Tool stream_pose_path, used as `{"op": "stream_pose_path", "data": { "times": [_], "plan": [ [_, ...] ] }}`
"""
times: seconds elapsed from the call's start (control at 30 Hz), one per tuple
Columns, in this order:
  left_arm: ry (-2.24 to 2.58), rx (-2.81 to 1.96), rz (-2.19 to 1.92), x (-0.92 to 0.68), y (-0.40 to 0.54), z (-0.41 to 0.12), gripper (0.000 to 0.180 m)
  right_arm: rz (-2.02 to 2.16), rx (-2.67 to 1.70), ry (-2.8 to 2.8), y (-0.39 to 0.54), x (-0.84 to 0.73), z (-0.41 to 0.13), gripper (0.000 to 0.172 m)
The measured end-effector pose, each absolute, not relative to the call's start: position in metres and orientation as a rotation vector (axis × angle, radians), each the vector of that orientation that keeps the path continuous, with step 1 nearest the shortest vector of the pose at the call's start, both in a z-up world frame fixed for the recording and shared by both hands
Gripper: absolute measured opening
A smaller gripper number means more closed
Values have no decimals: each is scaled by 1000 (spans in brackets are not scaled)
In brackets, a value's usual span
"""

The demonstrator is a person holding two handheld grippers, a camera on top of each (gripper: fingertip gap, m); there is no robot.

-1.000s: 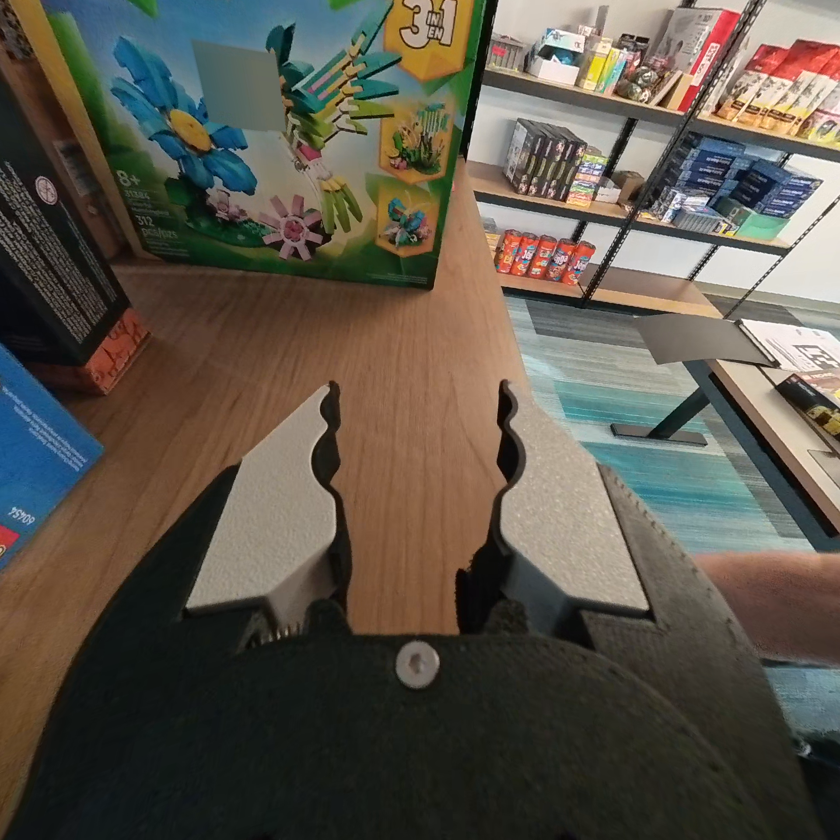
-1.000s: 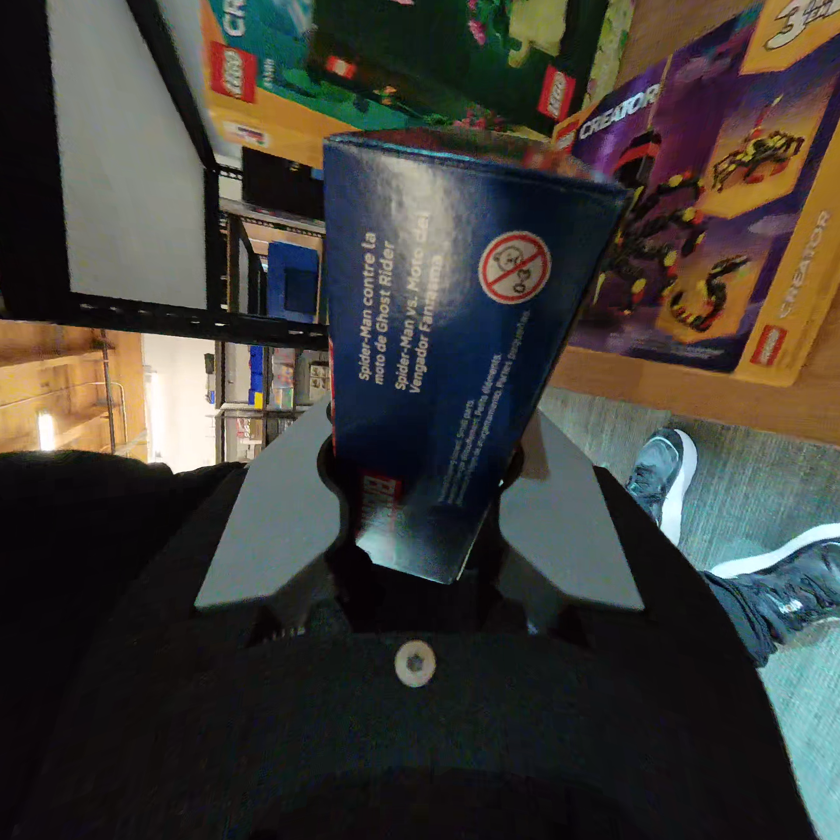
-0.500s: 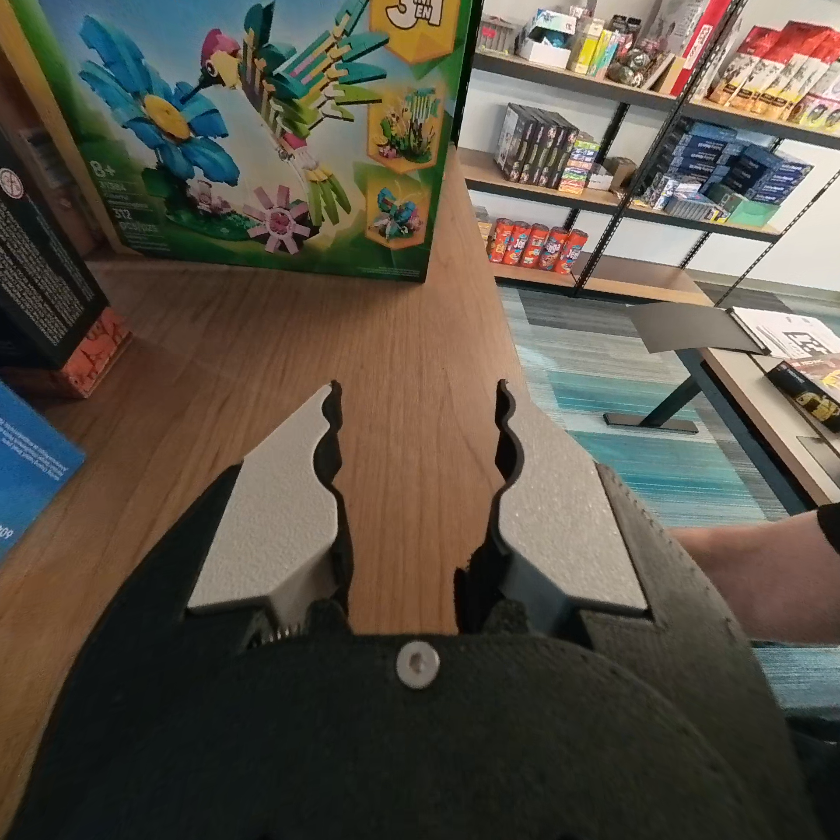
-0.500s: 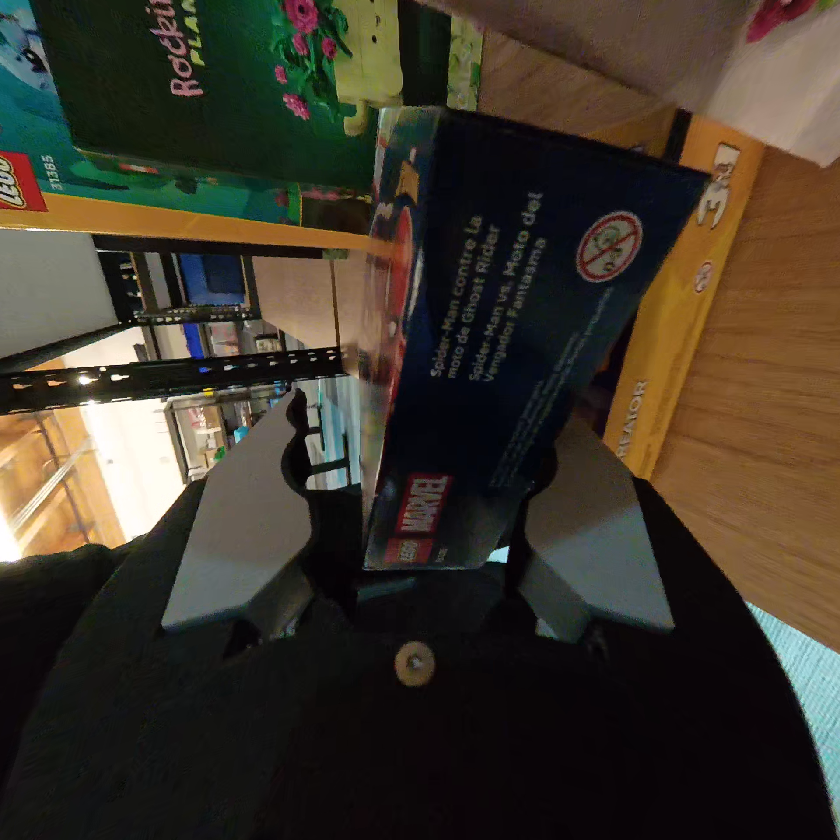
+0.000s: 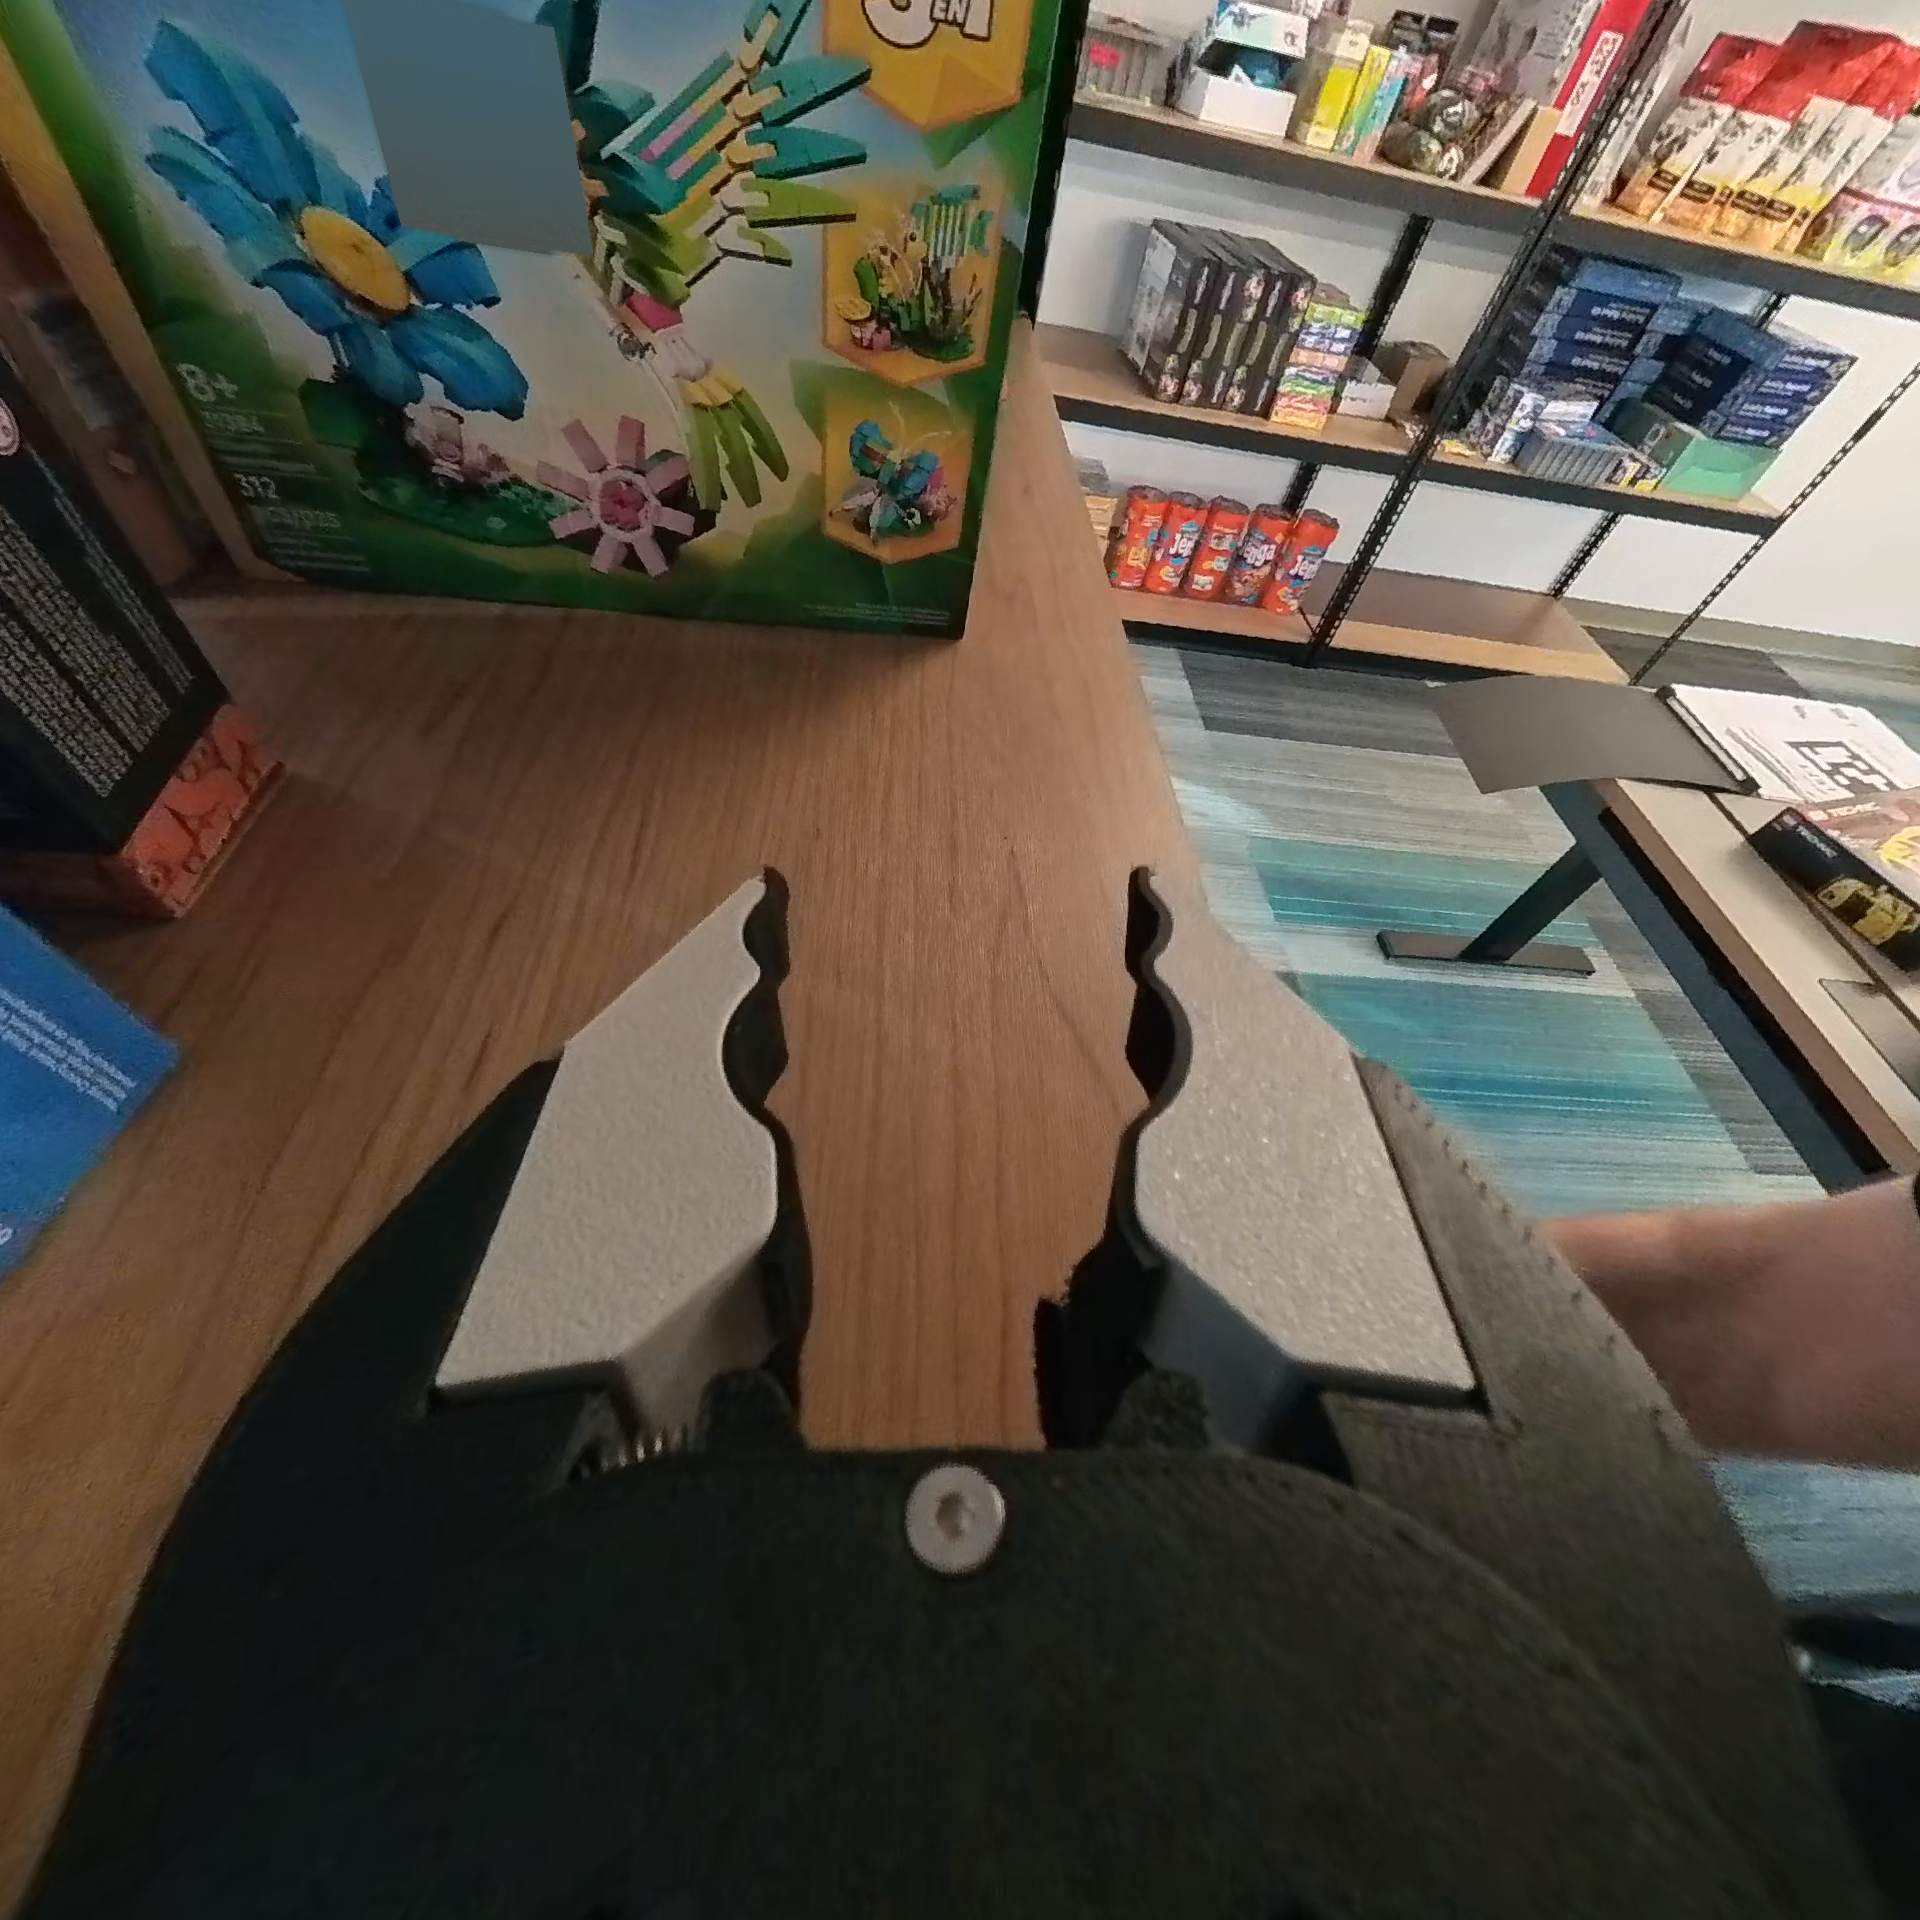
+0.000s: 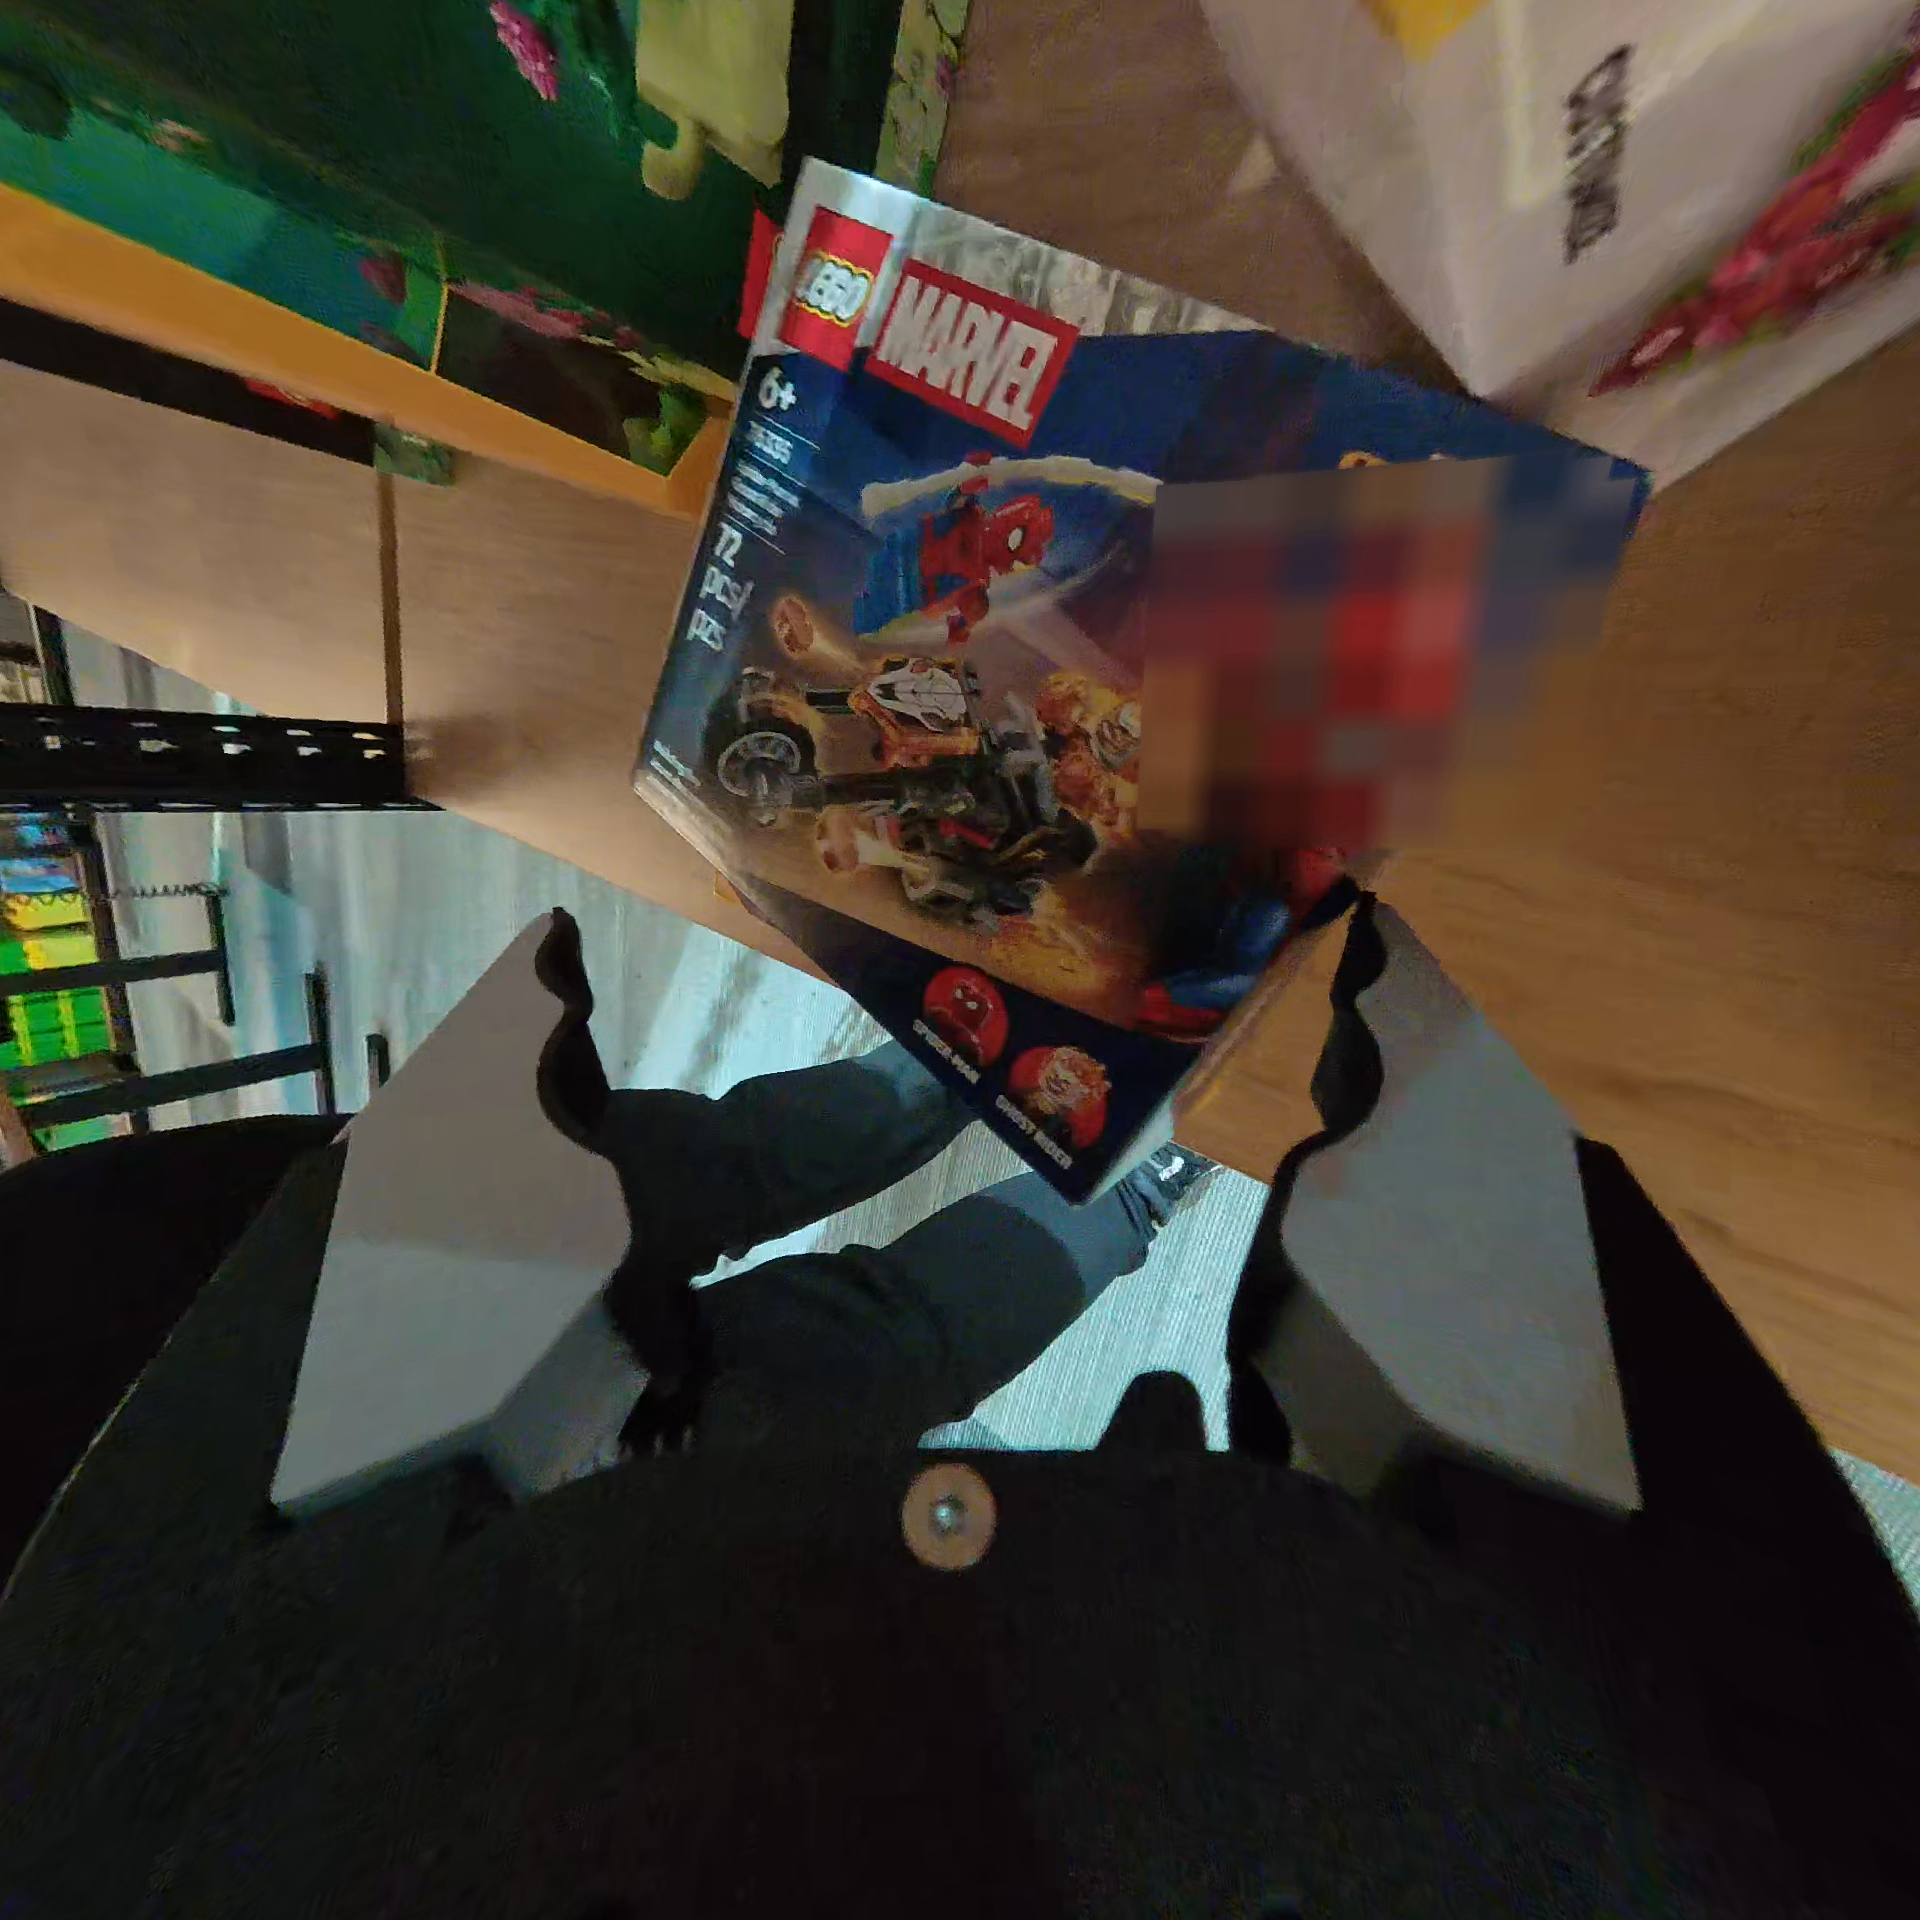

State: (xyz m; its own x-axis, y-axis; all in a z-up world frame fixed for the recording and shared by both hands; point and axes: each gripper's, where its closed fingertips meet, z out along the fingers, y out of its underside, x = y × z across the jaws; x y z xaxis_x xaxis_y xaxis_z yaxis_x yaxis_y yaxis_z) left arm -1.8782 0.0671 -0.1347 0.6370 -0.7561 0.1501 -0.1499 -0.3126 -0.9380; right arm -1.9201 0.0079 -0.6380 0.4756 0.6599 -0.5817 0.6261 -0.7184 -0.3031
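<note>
Left gripper (image 5: 956, 904) is hanging over bare wood on the desk (image 5: 644, 790), fingers spread apart with nothing between them — just grain showing in the gap. Straight ahead at 12 o'clock stands a big green box (image 5: 582, 312) with a blue flower and a brick-built bird on the front, upright near the desk's far edge. Over at 9 o'clock there's a black box (image 5: 73, 623) sitting on an orange-patterned one, and a blue box (image 5: 62, 1101) cuts in at 8 o'clock. A bare forearm (image 5: 1745, 1320) comes in from 3 o'clock, right beside the gripper body. Shelving (image 5: 1455, 343) full of boxed games and red canisters fills the 1 to 2 o'clock stretch.

Right gripper (image 6: 956, 925) is opened wide. A dark blue superhero box (image 6: 935, 665) with a motorbike picture sits ahead of it at 12 o'clock, tilted, one corner poking down between the fingers. The right fingertip (image 6: 1361, 935) is just at the box's lower right corner; the left finger is well clear of it, so it isn't clamped. Green boxes (image 6: 312, 187) sit at 10 o'clock, a white box (image 6: 1662, 156) at 2 o'clock. Dark trouser legs (image 6: 831, 1195) show below the box.
</note>
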Motion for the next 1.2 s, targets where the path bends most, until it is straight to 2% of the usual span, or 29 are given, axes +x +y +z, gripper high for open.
{"op": "stream_pose_path", "data": {
  "times": [0.1,0.17,0.27,0.37,0.47,0.53,0.63,0.8,0.9,0.97,1.1,1.2],
  "plan": [
    [737,-1815,-723,-1877,66,-135,63,1098,-2603,-1155,9,-1924,-636,132],
    [729,-1809,-730,-1878,66,-134,63,1068,-2589,-1070,16,-1919,-631,134],
    [714,-1804,-741,-1880,67,-132,63,1083,-2521,-974,10,-1901,-606,127],
    [712,-1798,-736,-1880,67,-131,64,1149,-2375,-929,-18,-1875,-557,107],
    [721,-1798,-718,-1879,67,-132,64,1214,-2160,-823,-48,-1832,-488,77],
    [737,-1802,-699,-1878,66,-133,64,1177,-2019,-727,-51,-1796,-434,71],
    [753,-1802,-666,-1877,66,-135,65,1052,-1839,-663,-31,-1750,-347,78],
    [682,-1811,-690,-1874,69,-128,72,729,-1522,-748,32,-1718,-173,103],
    [657,-1741,-657,-1866,77,-95,79,589,-1401,-758,73,-1707,-83,107],
    [651,-1665,-614,-1855,87,-59,84,558,-1378,-764,105,-1698,-34,120],
    [646,-1547,-497,-1823,122,3,97,530,-1398,-767,186,-1676,28,144],
    [609,-1577,-497,-1794,160,18,111,613,-1500,-804,245,-1675,37,150]
  ]
}}
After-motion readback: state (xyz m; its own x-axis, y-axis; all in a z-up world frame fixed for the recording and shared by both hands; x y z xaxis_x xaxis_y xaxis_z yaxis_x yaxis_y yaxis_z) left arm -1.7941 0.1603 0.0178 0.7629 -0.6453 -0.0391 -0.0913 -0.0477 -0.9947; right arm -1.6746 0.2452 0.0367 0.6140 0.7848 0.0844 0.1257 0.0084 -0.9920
